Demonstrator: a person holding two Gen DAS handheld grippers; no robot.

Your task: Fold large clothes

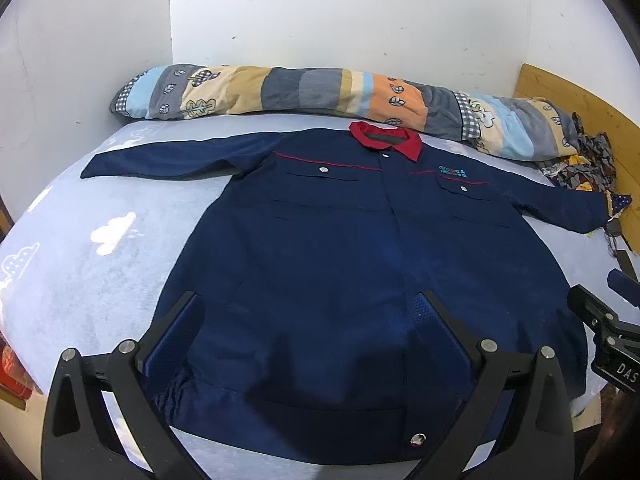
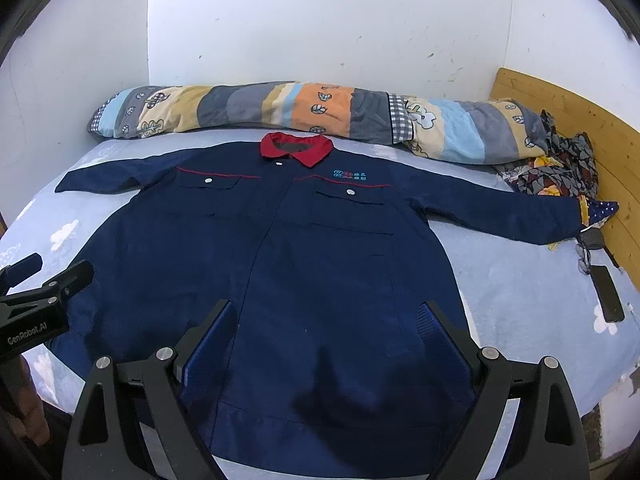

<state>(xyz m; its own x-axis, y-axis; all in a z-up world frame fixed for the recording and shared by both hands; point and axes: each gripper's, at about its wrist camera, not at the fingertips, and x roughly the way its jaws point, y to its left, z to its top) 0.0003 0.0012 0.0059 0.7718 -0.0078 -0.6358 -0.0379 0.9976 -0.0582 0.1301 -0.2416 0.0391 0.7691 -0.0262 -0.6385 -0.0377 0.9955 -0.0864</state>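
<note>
While jacket [image 1: 320,260] lies flat | hem at bed [image 1: 80,280] edge | left gripper [image 1: 308,312], right gripper [image 2: 324,320] spread wide, empty

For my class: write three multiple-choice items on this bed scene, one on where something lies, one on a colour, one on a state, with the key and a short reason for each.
1. Where does the rolled quilt lie?
A. Along the wall beyond the collar
B. Over the hem
C. On the floor

2. What colour is the jacket's collar?
A. White
B. Red
C. Yellow

3. How does the jacket lie?
A. Folded in half
B. Crumpled in a heap
C. Spread flat, both sleeves out

Key: A, the quilt runs along the wall past the collar; B, the collar is red on navy cloth; C, the front faces up with sleeves stretched to both sides.
</note>
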